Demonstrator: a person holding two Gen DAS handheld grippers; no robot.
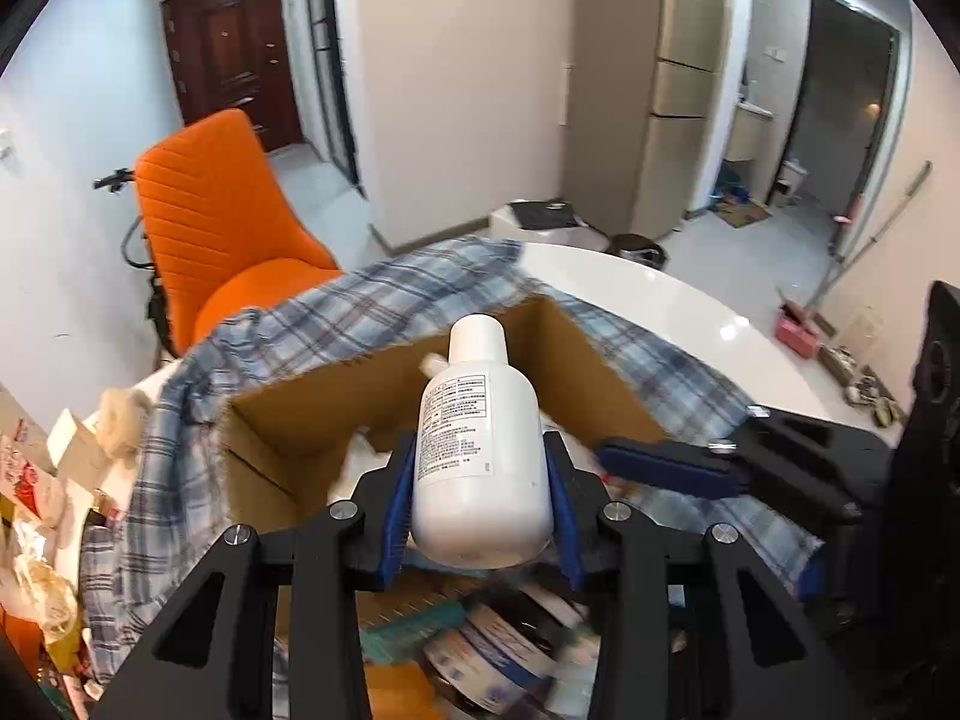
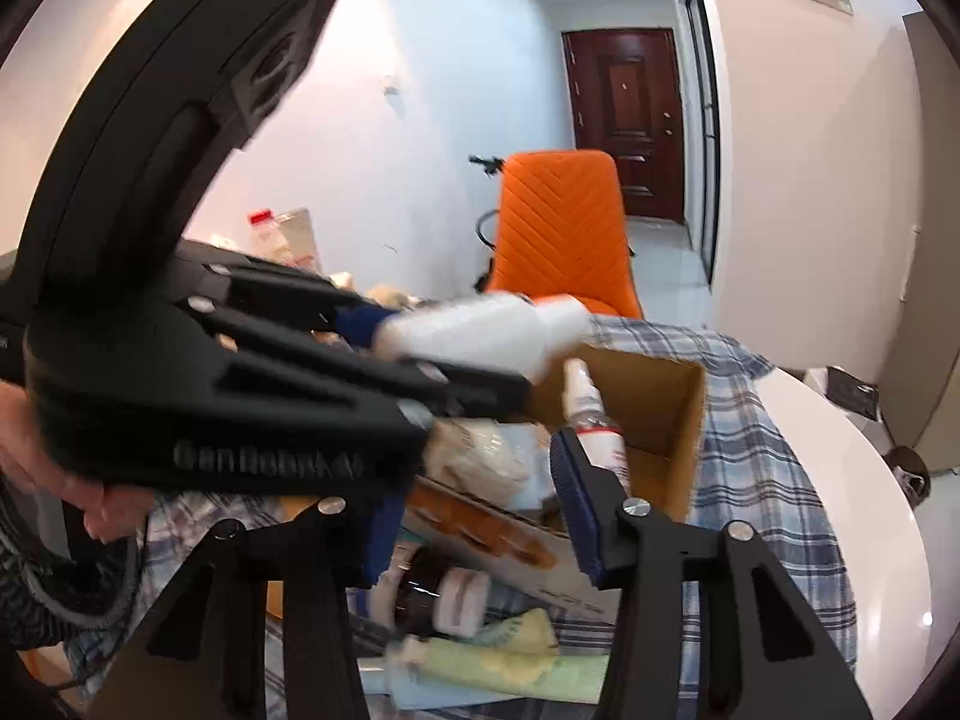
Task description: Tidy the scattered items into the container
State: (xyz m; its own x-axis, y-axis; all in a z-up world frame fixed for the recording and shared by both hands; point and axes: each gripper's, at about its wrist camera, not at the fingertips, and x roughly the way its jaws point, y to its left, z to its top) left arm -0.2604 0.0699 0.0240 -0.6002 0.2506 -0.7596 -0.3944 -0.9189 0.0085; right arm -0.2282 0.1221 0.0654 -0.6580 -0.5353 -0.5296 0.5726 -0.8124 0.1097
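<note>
We find one cardboard box (image 1: 384,384) open on the checked cloth (image 1: 372,306) over the white worktop (image 1: 660,300), holding one small spray bottle (image 2: 591,414) leaning against its wall and some pale wrapping we cannot identify. The left gripper (image 1: 480,504) pinches one white bottle (image 1: 480,450) above the box. The right gripper (image 2: 480,516) stands spread with nothing between its pads, over loose items.

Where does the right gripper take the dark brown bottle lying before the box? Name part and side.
Grip the brown bottle across its round body, just behind the white cap, coming down from above. It lies on its side, hemmed in by clutter, so probably only its top is reachable.
</note>
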